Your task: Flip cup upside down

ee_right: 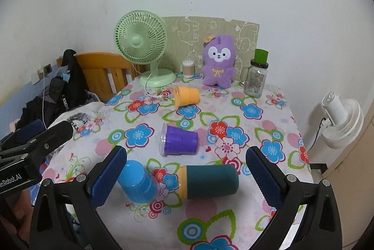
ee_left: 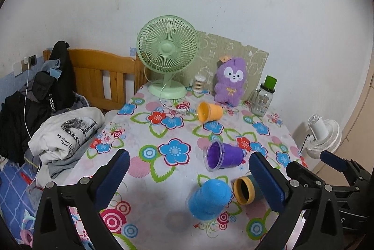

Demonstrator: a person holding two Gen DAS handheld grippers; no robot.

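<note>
Several cups are on the flowered tablecloth (ee_left: 149, 203). A blue cup (ee_left: 209, 199) (ee_right: 136, 182) stands mouth down near the front. A dark teal cup with a yellow rim (ee_left: 245, 189) (ee_right: 208, 181) lies on its side beside it. A purple cup (ee_left: 224, 155) (ee_right: 180, 140) and an orange cup (ee_left: 209, 112) (ee_right: 187, 95) lie on their sides farther back. My left gripper (ee_left: 189, 180) is open and empty above the blue cup. My right gripper (ee_right: 187, 176) is open and empty, its fingers either side of the blue and teal cups.
A green fan (ee_left: 167, 56), a purple plush toy (ee_left: 230, 81), a glass jar with a green lid (ee_left: 263, 98) and a cotton swab jar (ee_left: 198, 84) stand at the table's back. Clothes (ee_left: 65, 133) and a wooden bed frame (ee_left: 105, 74) are left. A white fan (ee_right: 341, 119) is right.
</note>
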